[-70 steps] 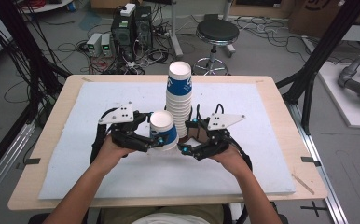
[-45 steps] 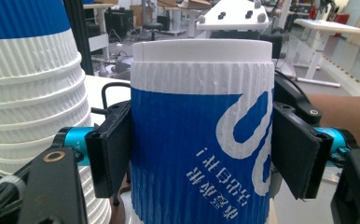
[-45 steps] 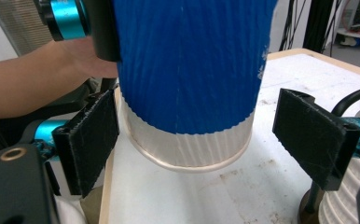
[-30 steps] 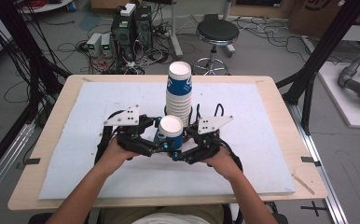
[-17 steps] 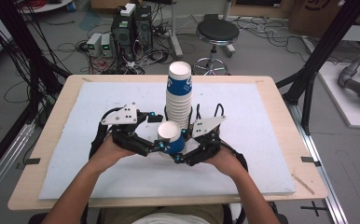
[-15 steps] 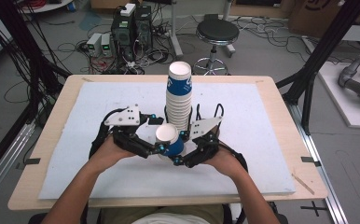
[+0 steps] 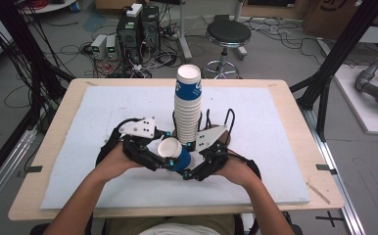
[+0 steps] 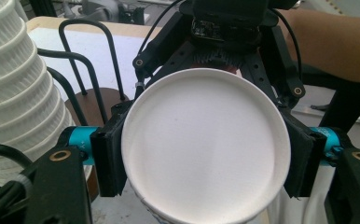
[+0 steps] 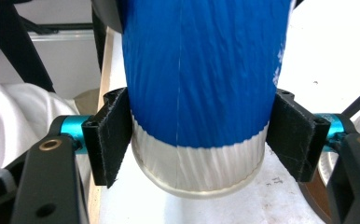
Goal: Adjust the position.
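Blue-and-white paper cup [image 7: 173,152] sits tipped on its side between your two grippers, above the surface's near edge, around its middle. Your left gripper [image 7: 158,157] has just been closing and now clamps the cup's rim end [image 8: 206,149], pads tight on both sides. Your right gripper [image 7: 187,170] pinches the cup's base end [image 9: 199,140]. Tall cup stack [image 7: 187,110] stands just behind, in a wire holder [image 7: 228,120].
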{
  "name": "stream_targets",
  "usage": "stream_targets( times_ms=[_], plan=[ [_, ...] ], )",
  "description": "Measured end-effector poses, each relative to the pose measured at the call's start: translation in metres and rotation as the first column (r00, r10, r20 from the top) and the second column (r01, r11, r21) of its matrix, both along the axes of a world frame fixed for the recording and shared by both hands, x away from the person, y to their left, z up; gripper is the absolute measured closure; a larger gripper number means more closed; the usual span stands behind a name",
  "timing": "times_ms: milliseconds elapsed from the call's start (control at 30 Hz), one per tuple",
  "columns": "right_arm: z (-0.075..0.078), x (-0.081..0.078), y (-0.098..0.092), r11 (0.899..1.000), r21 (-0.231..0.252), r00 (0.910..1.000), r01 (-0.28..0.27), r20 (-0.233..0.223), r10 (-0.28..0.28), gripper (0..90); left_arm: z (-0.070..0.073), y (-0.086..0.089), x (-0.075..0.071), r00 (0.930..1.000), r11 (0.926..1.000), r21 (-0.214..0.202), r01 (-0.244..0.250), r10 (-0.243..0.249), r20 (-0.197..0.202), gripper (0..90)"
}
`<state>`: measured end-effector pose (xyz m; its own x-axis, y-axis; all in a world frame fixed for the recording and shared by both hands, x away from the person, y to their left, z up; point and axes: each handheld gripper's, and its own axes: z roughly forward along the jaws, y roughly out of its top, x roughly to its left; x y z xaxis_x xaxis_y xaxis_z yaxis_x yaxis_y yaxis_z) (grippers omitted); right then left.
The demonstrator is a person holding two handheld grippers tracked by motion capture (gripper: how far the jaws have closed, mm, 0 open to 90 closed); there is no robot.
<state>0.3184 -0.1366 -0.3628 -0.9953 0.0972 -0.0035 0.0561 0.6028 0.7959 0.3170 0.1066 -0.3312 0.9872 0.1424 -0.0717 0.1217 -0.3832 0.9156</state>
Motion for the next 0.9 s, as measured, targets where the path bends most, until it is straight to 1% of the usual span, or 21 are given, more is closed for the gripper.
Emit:
stream_targets(
  times_ms=[33, 67, 100, 133, 167, 200, 233, 267, 300, 333, 367, 400, 433, 533, 600, 633, 700, 733, 767, 800, 900],
  plan=[
    [0.000, 0.001, -0.003, 1.000, 0.026, 1.0000, 0.005, 0.000, -0.005, 24.3, 0.000, 0.001, 0.001, 1.0000, 0.9999, -0.014, 0.000, 0.000, -0.001, 30.9],
    [0.000, 0.001, -0.003, 1.000, 0.026, 1.0000, 0.005, 0.000, -0.005, 24.3, 0.000, 0.002, 0.002, 0.9999, 0.9994, -0.033, -0.010, 0.010, -0.005, 30.9],
    [0.001, 0.002, -0.008, 0.993, 0.106, 0.9981, 0.057, -0.029, -0.054, 18.0, 0.001, 0.004, 0.003, 0.9997, 0.9985, -0.049, -0.025, 0.025, -0.002, 30.8],
    [0.001, 0.002, -0.008, 0.993, 0.106, 0.9981, 0.057, -0.029, -0.054, 18.0, 0.001, 0.007, 0.004, 0.9993, 0.9966, -0.073, -0.039, 0.039, -0.003, 30.8],
    [0.001, 0.004, -0.012, 0.985, 0.154, 0.9956, 0.080, -0.062, -0.071, 15.6, 0.002, 0.010, 0.006, 0.9987, 0.9938, -0.099, -0.051, 0.050, -0.008, 30.8],
    [0.001, 0.006, -0.017, 0.977, 0.192, 0.9936, 0.094, -0.080, -0.080, 15.4, 0.002, 0.013, 0.007, 0.9978, 0.9896, -0.128, -0.066, 0.064, -0.014, 30.8],
    [0.003, 0.009, -0.025, 0.951, 0.283, 0.9904, 0.124, -0.094, -0.102, 15.3, 0.003, 0.017, 0.008, 0.9967, 0.9836, -0.161, -0.081, 0.078, -0.023, 30.9],
    [0.003, 0.009, -0.025, 0.951, 0.283, 0.9904, 0.124, -0.094, -0.102, 15.3, 0.003, 0.019, 0.009, 0.9961, 0.9799, -0.179, -0.088, 0.086, -0.022, 30.9],
    [0.004, 0.011, -0.031, 0.937, 0.321, 0.9876, 0.138, -0.117, -0.105, 14.2, 0.003, 0.022, 0.010, 0.9952, 0.9742, -0.203, -0.098, 0.094, -0.026, 30.9],
    [0.004, 0.011, -0.031, 0.937, 0.321, 0.9876, 0.138, -0.117, -0.105, 14.2, 0.003, 0.024, 0.011, 0.9949, 0.9682, -0.229, -0.101, 0.097, -0.027, 30.9],
    [0.004, 0.012, -0.032, 0.929, 0.341, 0.9863, 0.147, -0.121, -0.112, 13.7, 0.003, 0.026, 0.011, 0.9951, 0.9613, -0.257, -0.099, 0.095, -0.026, 30.9],
    [0.003, 0.012, -0.033, 0.924, 0.352, 0.9853, 0.150, -0.130, -0.111, 13.4, 0.003, 0.026, 0.011, 0.9956, 0.9566, -0.276, -0.093, 0.089, -0.029, 30.9],
    [0.002, 0.012, -0.033, 0.919, 0.366, 0.9852, 0.148, -0.137, -0.104, 13.3, 0.003, 0.025, 0.010, 0.9963, 0.9545, -0.286, -0.085, 0.082, -0.024, 31.0],
    [-0.001, 0.011, -0.026, 0.917, 0.378, 0.9874, 0.123, -0.139, -0.075, 13.3, 0.002, 0.020, 0.008, 0.9979, 0.9530, -0.296, -0.063, 0.063, -0.010, 30.9],
    [-0.003, 0.010, -0.020, 0.919, 0.377, 0.9883, 0.116, -0.136, -0.069, 13.3, 0.001, 0.017, 0.006, 0.9985, 0.9497, -0.309, -0.052, 0.055, 0.002, 30.9],
    [-0.003, 0.010, -0.018, 0.917, 0.380, 0.9877, 0.119, -0.139, -0.071, 13.5, 0.001, 0.015, 0.005, 0.9989, 0.9471, -0.318, -0.044, 0.048, 0.004, 30.9],
    [-0.004, 0.009, -0.018, 0.917, 0.385, 0.9885, 0.110, -0.138, -0.061, 13.8, 0.001, 0.012, 0.004, 0.9990, 0.9488, -0.314, -0.036, 0.043, 0.015, 30.8],
    [-0.003, 0.009, -0.018, 0.918, 0.382, 0.9891, 0.105, -0.136, -0.056, 15.9, 0.001, 0.012, 0.004, 0.9990, 0.9503, -0.309, -0.035, 0.042, 0.017, 30.8],
    [-0.003, 0.009, -0.018, 0.922, 0.374, 0.9897, 0.100, -0.133, -0.053, 16.8, 0.000, 0.012, 0.005, 0.9992, 0.9506, -0.309, -0.033, 0.039, 0.011, 30.8],
    [-0.002, 0.009, -0.019, 0.925, 0.367, 0.9901, 0.098, -0.129, -0.054, 18.9, -0.001, 0.012, 0.005, 0.9993, 0.9487, -0.314, -0.035, 0.036, -0.002, 31.0],
    [0.001, 0.009, -0.022, 0.932, 0.352, 0.9929, 0.085, -0.108, -0.050, 23.0, -0.003, 0.014, 0.007, 0.9991, 0.9476, -0.317, -0.037, 0.029, -0.029, 31.2]
  ],
)
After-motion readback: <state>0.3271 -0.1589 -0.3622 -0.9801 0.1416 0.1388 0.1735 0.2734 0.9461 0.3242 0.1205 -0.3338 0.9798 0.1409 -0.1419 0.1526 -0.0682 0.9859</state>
